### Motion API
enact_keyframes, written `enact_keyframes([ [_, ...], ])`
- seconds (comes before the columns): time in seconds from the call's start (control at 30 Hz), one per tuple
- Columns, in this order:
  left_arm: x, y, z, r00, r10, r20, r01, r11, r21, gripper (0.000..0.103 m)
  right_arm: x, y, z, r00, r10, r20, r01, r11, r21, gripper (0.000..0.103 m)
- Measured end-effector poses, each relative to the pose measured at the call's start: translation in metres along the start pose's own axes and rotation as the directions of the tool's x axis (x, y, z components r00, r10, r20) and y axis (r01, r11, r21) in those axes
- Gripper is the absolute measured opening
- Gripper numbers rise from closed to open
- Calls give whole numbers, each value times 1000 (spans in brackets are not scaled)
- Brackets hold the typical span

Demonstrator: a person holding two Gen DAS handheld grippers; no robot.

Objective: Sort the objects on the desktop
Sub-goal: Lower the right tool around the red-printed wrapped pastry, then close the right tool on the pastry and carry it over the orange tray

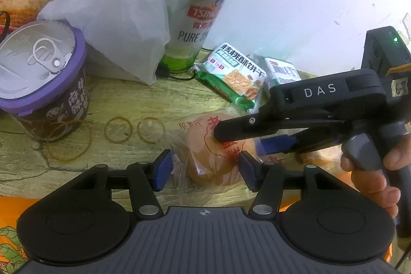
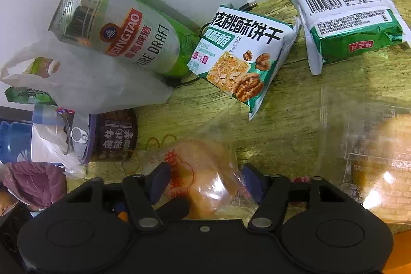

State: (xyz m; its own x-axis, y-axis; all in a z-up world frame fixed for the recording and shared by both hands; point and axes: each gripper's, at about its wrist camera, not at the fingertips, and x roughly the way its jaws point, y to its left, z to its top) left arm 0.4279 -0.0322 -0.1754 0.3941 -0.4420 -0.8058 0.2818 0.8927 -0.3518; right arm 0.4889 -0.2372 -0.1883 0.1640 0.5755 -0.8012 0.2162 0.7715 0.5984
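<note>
While both of my hand-held grippers crowd around the same wrapped bun (image 1: 218,158), I read this as a two-handed pick-up of a slippery, soft packet. In the lower middle of the left wrist view, the left hand-held gripper (image 1: 205,167) stands narrowed around the bun, its blue pads (image 1: 163,168) touching the clear wrapper on either side, so I take it as holding the bun, lightly. The right hand-held gripper (image 1: 236,140) reaches in from the right of that frame, gripped by a hand (image 1: 372,171), one finger lying over the top of the bun and the blue one beside it; in its own view the jaws flank bun and wrapper low in the frame, but I cannot tell whether they actually press. The bun lies on the bench (image 1: 154,99), low centre. Outward, rubber bands (image 1: 118,130) sit just left of it, and a purple-lidded cup (image 1: 43,73) stands at the left edge. A white plastic bag (image 1: 115,17) slumps at upper left against a beer can (image 1: 203,9), probably propped by the wall. Two green biscuit packets (image 2: 244,53) lie just beyond the bun, likely a group of their own.
</note>
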Motion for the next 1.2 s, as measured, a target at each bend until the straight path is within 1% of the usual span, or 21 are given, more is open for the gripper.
enact_keyframes([
  [0.3,-11,-11,-1,999,6,34,-7,999,33,56,-16,1,-3,999,16,30,-15,1000,-15,59],
  [0.53,-25,-21,-3,998,18,58,-21,998,62,56,-33,3,-11,997,48,60,-47,999,-21,59],
  [0.77,-44,-36,-6,997,18,76,-25,996,87,56,-53,13,-26,993,76,92,-73,997,-37,59],
  [0.87,-54,-49,-9,996,23,85,-34,992,124,56,-65,14,-33,991,82,107,-78,996,-43,59],
  [1.2,-83,-85,-25,994,38,98,-55,984,172,56,-97,9,-66,987,103,124,-99,994,-38,59],
])
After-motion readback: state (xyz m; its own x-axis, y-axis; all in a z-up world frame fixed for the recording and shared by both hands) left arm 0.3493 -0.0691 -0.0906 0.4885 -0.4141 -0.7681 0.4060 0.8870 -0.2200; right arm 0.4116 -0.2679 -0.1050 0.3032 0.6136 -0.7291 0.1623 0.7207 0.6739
